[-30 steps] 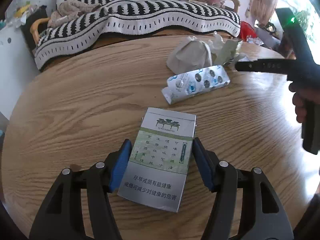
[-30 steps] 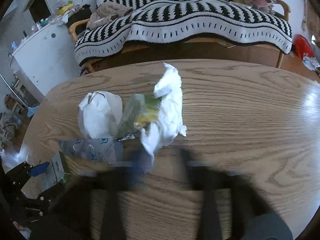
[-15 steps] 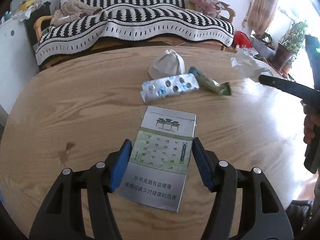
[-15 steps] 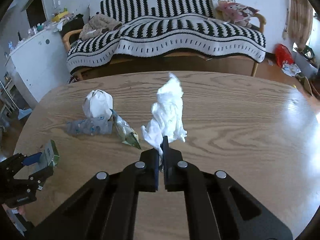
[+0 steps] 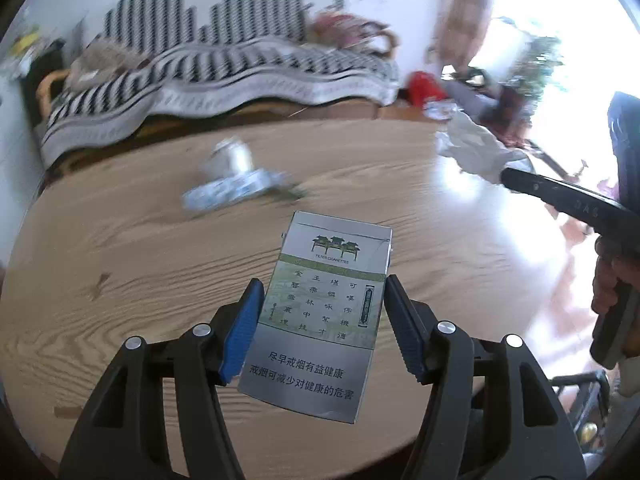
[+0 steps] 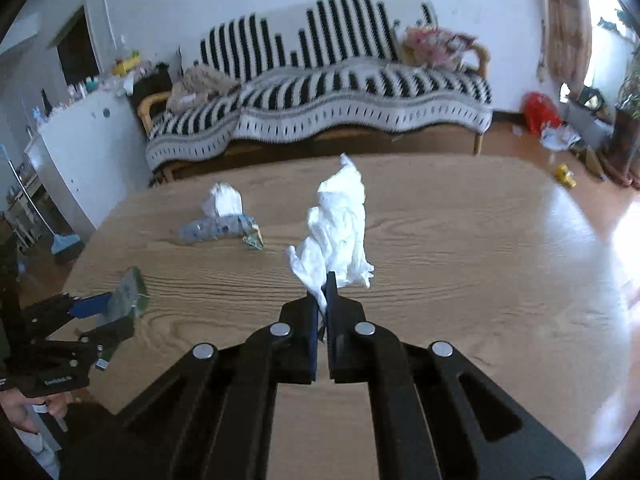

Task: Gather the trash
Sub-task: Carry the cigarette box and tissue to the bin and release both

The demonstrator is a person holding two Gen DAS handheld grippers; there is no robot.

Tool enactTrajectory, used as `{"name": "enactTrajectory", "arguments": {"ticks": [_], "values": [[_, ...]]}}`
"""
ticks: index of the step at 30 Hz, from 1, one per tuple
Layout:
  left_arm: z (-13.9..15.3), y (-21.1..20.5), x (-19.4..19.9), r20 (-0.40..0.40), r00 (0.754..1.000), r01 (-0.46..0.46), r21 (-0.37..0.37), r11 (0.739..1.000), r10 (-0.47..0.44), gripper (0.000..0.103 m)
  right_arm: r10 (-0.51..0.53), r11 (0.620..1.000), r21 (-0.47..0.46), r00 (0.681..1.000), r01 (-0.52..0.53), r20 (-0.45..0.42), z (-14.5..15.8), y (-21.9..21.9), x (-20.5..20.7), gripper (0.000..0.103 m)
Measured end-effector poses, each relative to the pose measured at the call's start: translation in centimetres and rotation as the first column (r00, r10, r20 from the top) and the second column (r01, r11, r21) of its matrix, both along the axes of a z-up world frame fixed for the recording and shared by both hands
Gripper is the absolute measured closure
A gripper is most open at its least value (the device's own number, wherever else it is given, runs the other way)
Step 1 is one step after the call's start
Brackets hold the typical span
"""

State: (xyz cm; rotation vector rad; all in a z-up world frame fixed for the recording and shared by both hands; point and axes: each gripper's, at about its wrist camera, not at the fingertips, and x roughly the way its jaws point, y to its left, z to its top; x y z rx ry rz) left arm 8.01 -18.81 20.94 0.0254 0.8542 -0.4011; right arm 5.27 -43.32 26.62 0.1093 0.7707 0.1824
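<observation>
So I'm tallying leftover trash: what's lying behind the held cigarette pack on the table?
Behind the cigarette pack: a blister pack, a crumpled white wad and a green wrapper. Anything directly under the pack is hidden.

Wooden worktop [image 6: 440, 240], glossy at right. Behind it: sofa [image 6: 320, 92] under striped blanket. White cabinet [image 6: 84, 148] left; red bag [image 6: 540, 110] on floor.

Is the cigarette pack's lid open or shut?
Shut: on the cigarette pack in the left gripper, the lid's seam looks closed and no contents show.

cigarette pack [image 5: 320, 320]: grey-green, held above table | white tissue [image 6: 340, 224]: crumpled, held aloft | blister pack [image 6: 214, 229], paper wad [image 6: 224, 199]: far left on table
</observation>
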Motion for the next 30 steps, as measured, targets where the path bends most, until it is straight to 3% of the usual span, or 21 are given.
{"name": "enactTrajectory", "arguments": {"ticks": [4, 8, 15, 21, 30], "values": [[2.0, -4.8, -3.1, 0.022, 0.995, 0.098, -0.039, 0.994, -0.097, 0.043, -0.057, 0.998, -0.014, 0.997, 0.058, 0.057, 2.9, -3.6, -6.7, 0.099], [1.9, -10.7, -7.2, 0.004, 0.972, 0.234, -0.058, 0.970, -0.234, 0.043, -0.119, 0.993, 0.012, 0.991, 0.119, 0.054, 3.2, -7.4, -12.6, 0.099], [-2.9, -19.4, -13.9, -0.131, 0.886, 0.440, -0.066, 0.895, -0.445, 0.043, -0.208, 0.975, 0.066, 0.977, 0.211, -0.048, -0.9, -12.3, -22.1, 0.099], [-8.0, -22.3, -15.1, -0.264, 0.839, 0.481, -0.051, 0.875, -0.476, 0.043, -0.255, 0.951, 0.114, 0.938, 0.288, -0.236, -9.0, -14.2, -26.9, 0.099], [-9.5, -23.0, -14.7, -0.298, 0.825, 0.499, -0.018, 0.866, -0.481, 0.043, -0.269, 0.937, 0.148, 0.922, 0.318, -0.277, -11.0, -15.1, -28.5, 0.099]]}}
